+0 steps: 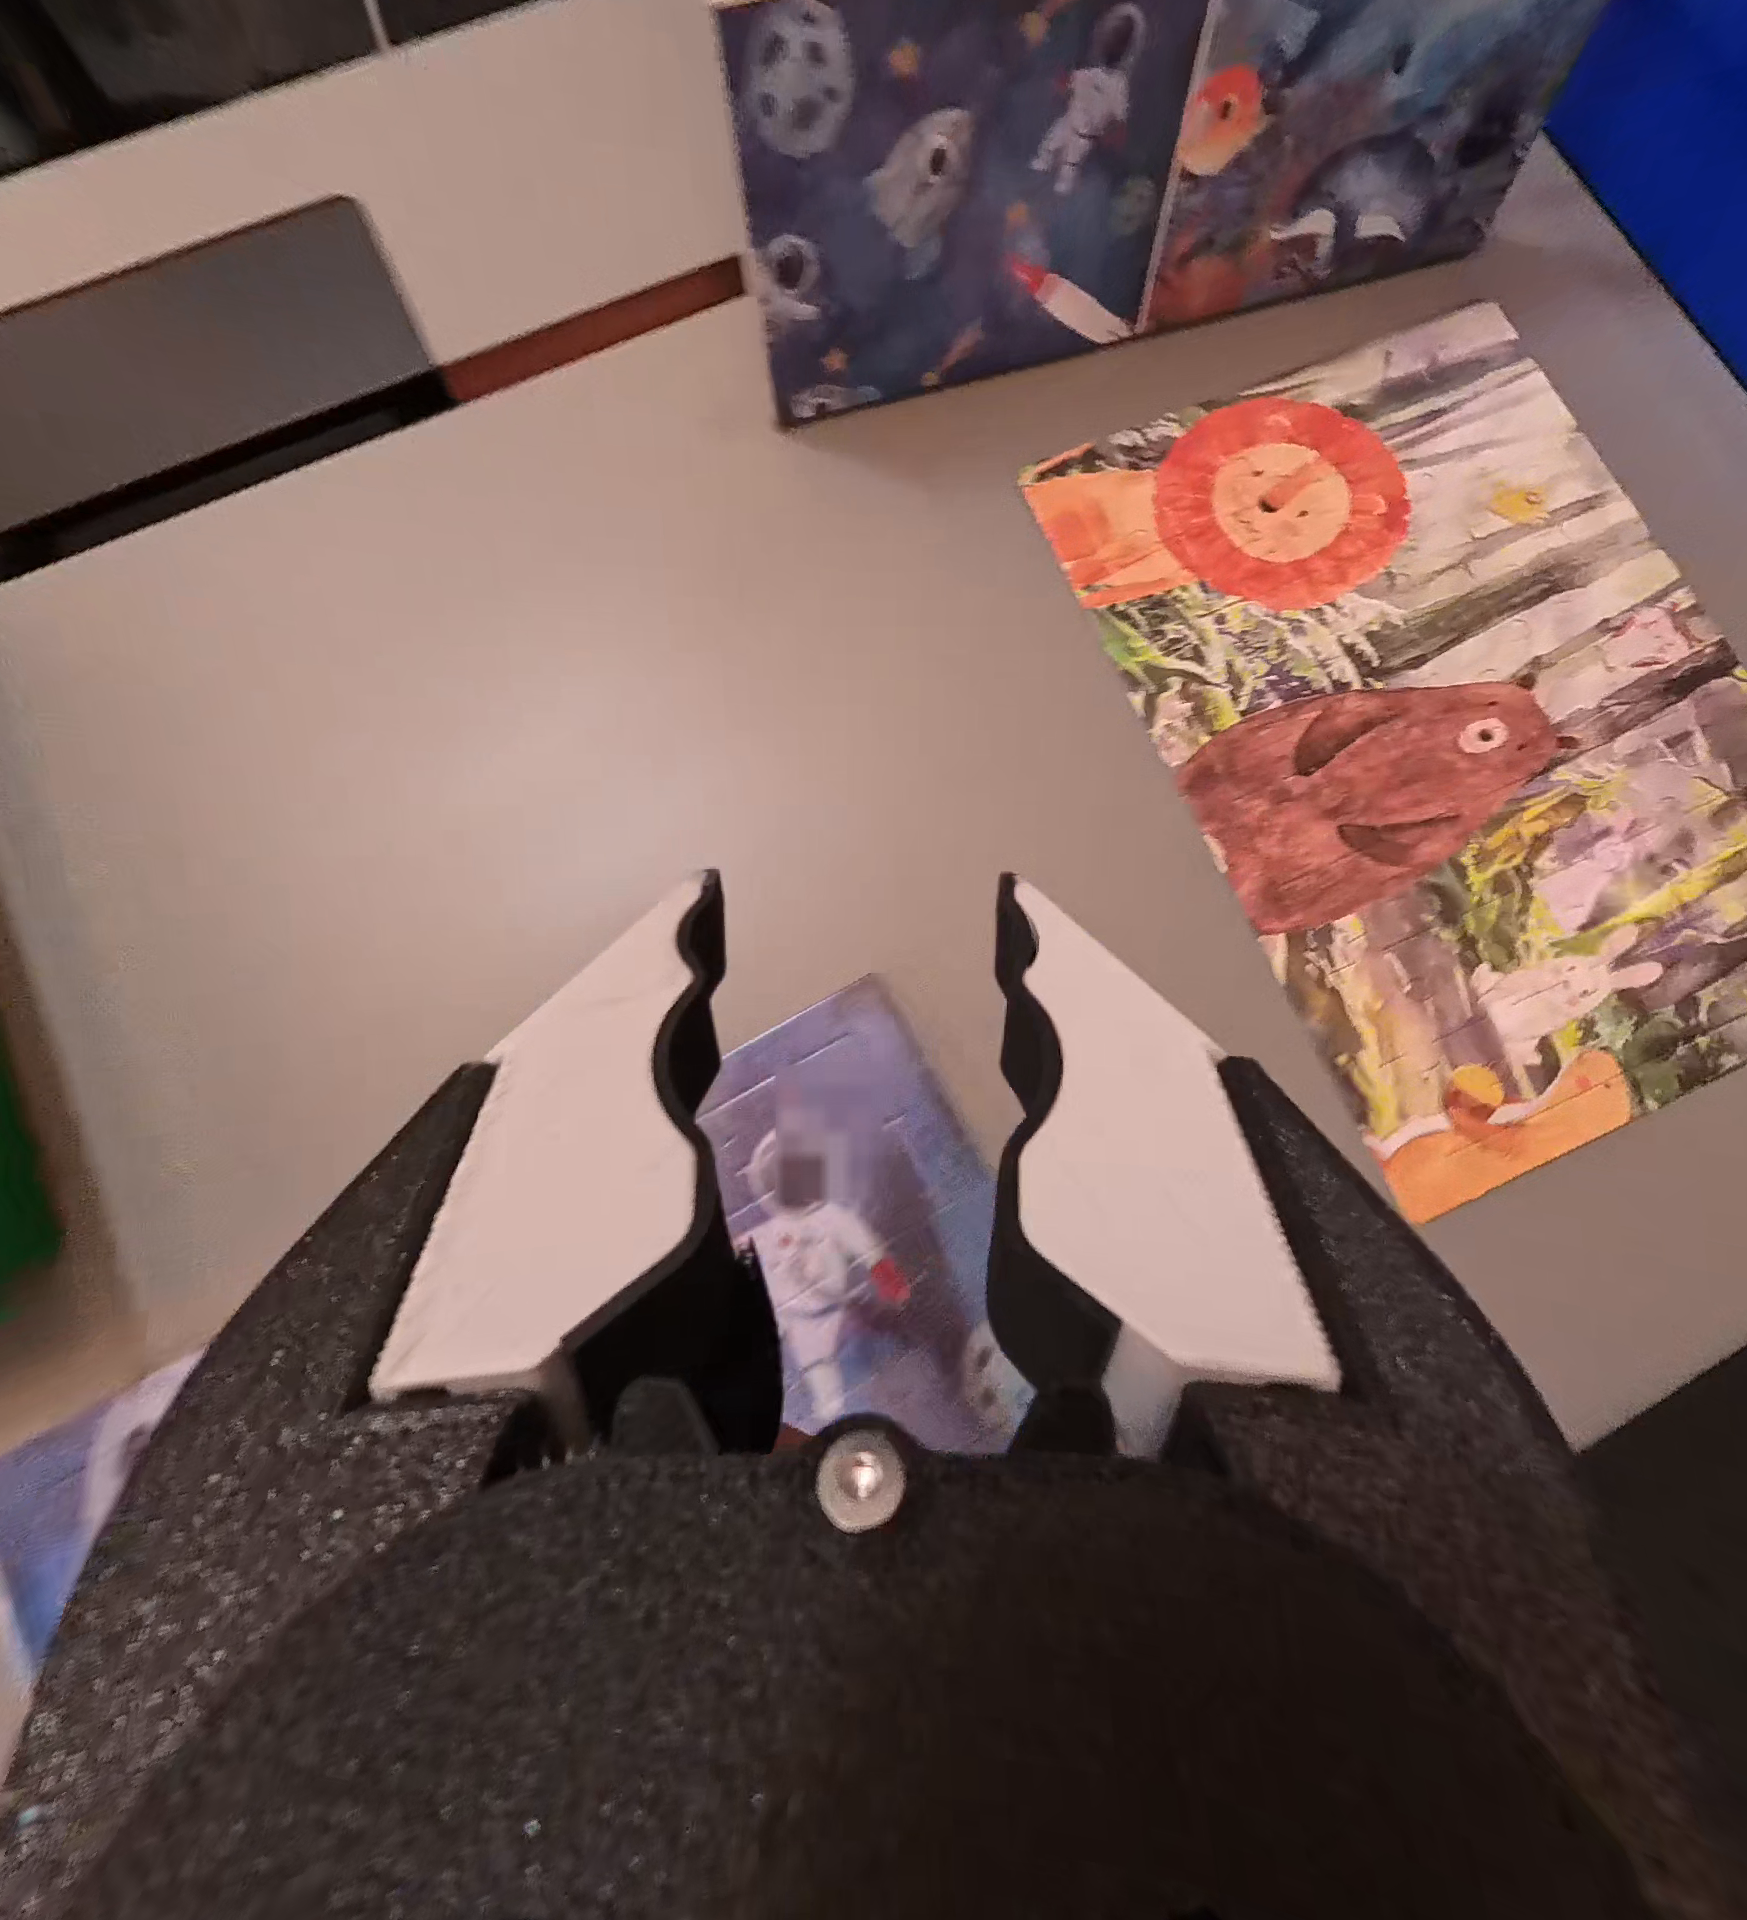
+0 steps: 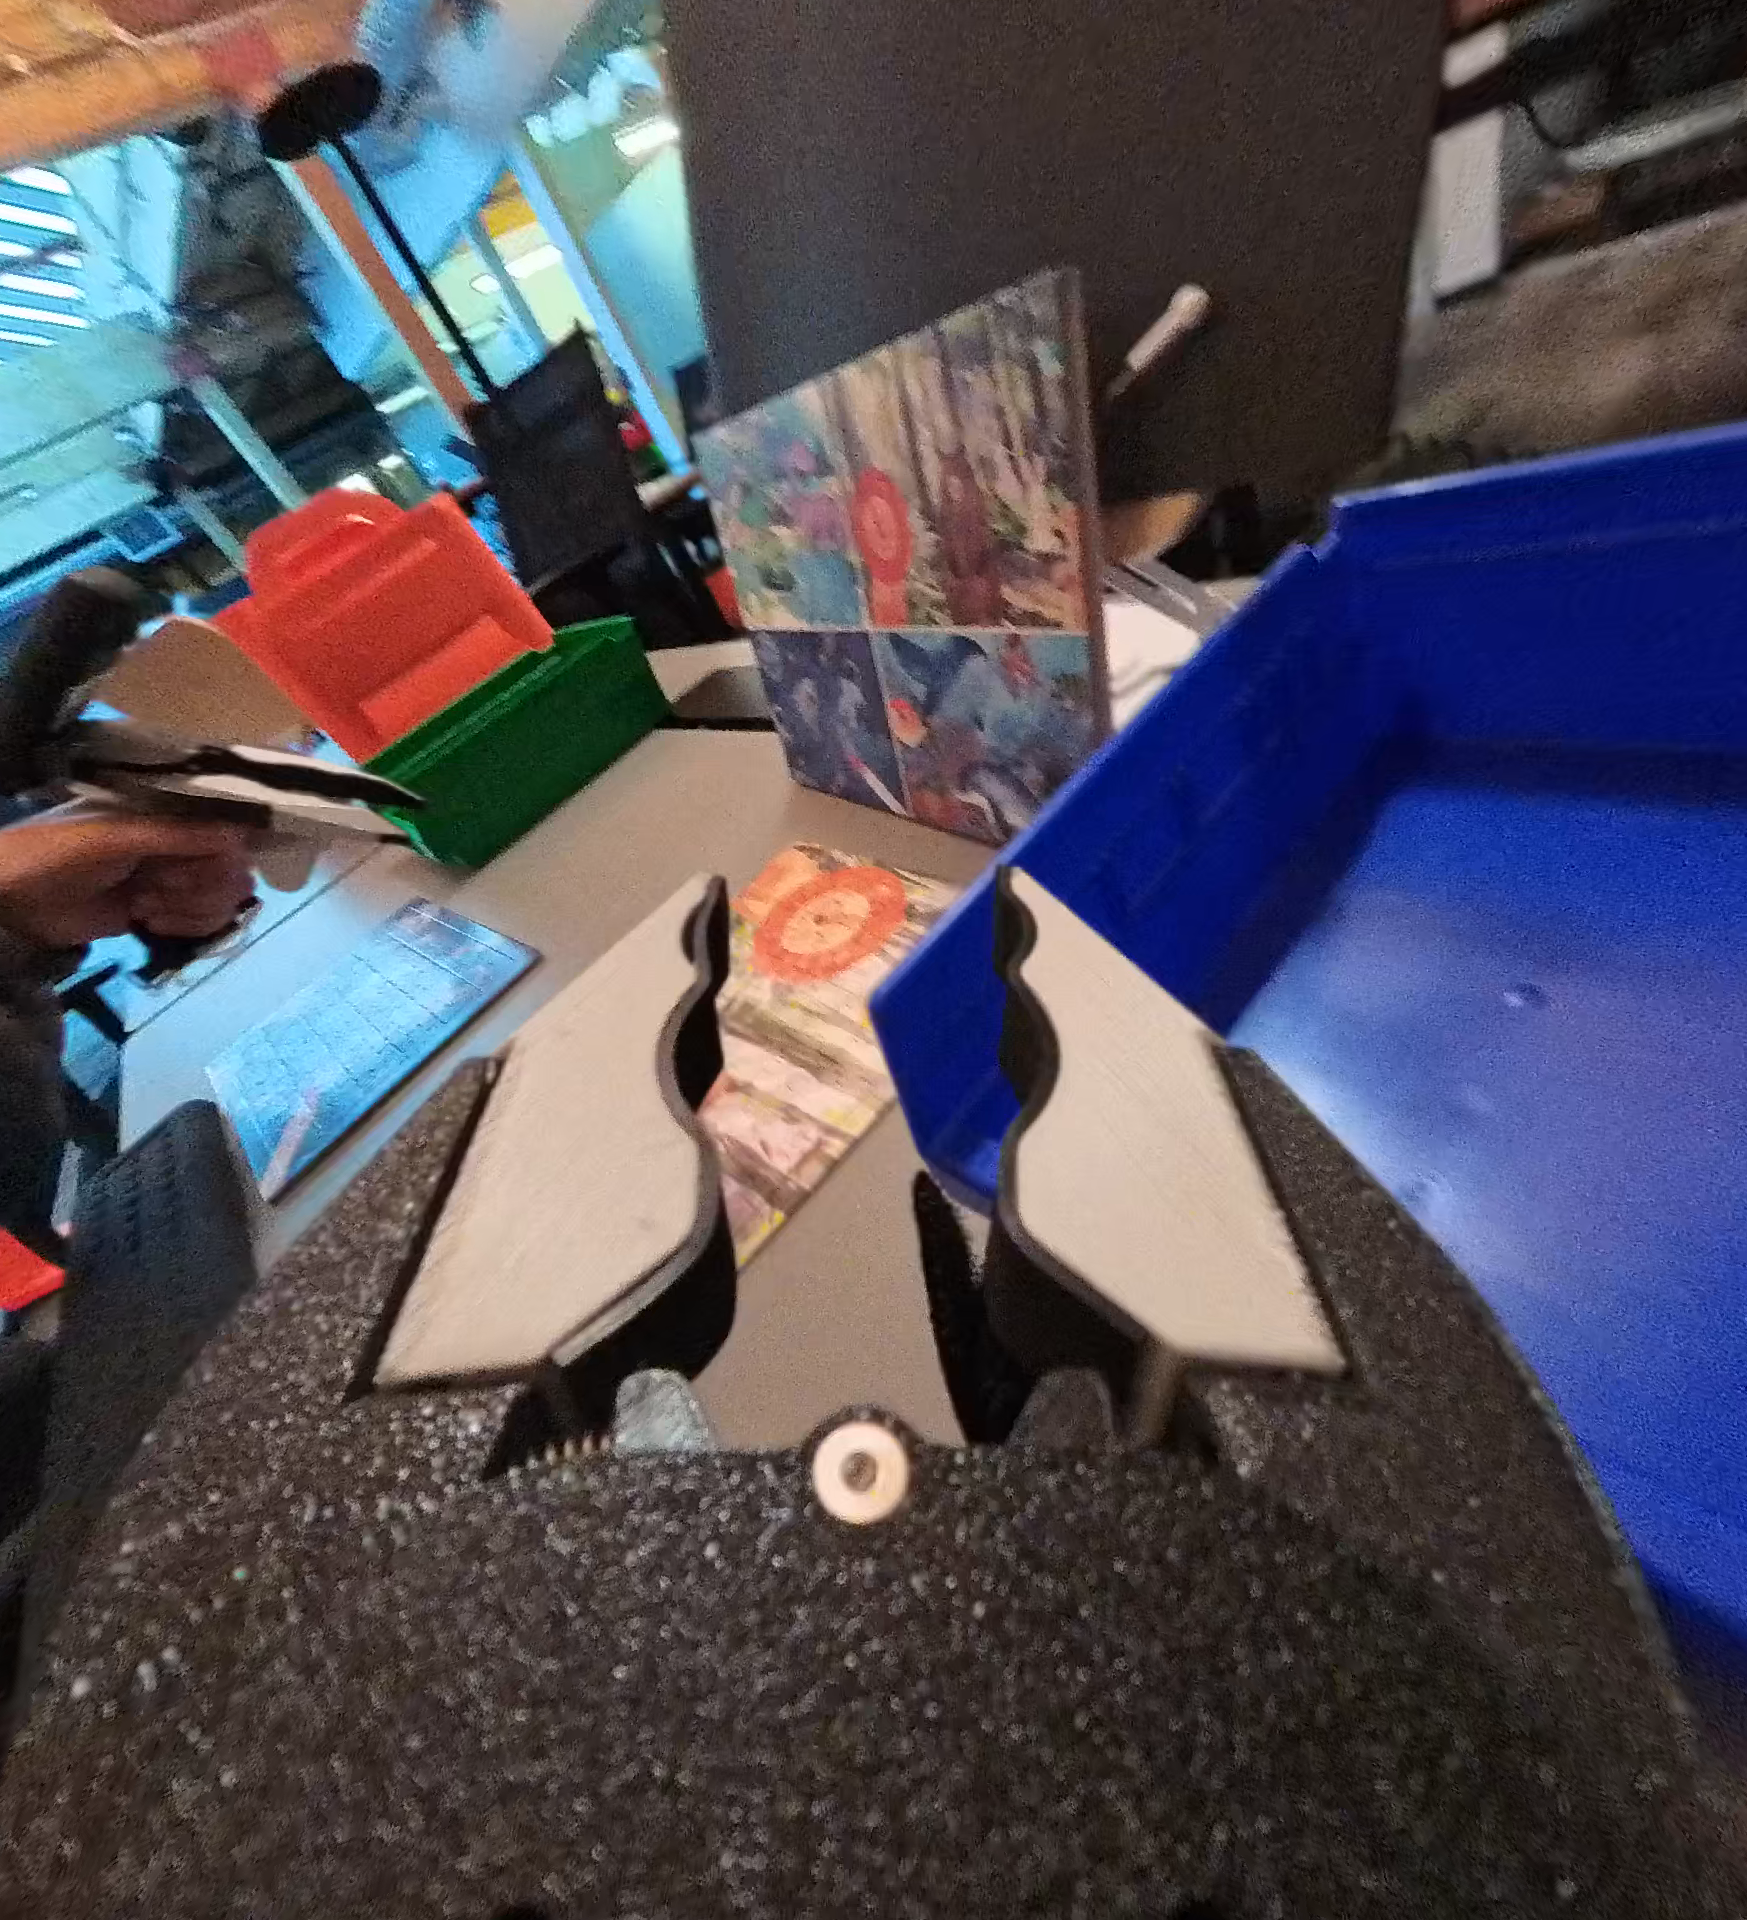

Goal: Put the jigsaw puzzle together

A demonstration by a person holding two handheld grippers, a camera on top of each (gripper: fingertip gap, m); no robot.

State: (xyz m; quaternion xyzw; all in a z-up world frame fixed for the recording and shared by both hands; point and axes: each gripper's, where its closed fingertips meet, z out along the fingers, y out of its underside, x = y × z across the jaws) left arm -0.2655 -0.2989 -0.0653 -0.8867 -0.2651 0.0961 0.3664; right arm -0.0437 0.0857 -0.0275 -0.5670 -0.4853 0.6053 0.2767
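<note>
An assembled jungle puzzle (image 1: 1451, 748) with a lion and a brown bear lies flat on the grey table at the right; it also shows in the right wrist view (image 2: 817, 997). A blue astronaut puzzle (image 1: 838, 1226) lies under my left gripper (image 1: 858, 894), which is open and empty above it. It also shows in the right wrist view (image 2: 360, 1029). My right gripper (image 2: 858, 894) is open and empty, raised over the table's near edge beside the blue bin (image 2: 1471, 935). The left gripper (image 2: 245, 790), held by a hand, shows at the left of that view.
The illustrated puzzle box (image 1: 1108, 177) stands upright at the back of the table, also in the right wrist view (image 2: 921, 582). A green bin (image 2: 536, 738) holding an orange bin (image 2: 381, 613) sits at the far left. A dark partition (image 2: 1056, 208) stands behind. Left tips to right tips: about 45 centimetres. Measured from the fingertips, the blue astronaut puzzle (image 1: 838, 1226) is 12 centimetres or so from the left gripper and 50 centimetres from the right.
</note>
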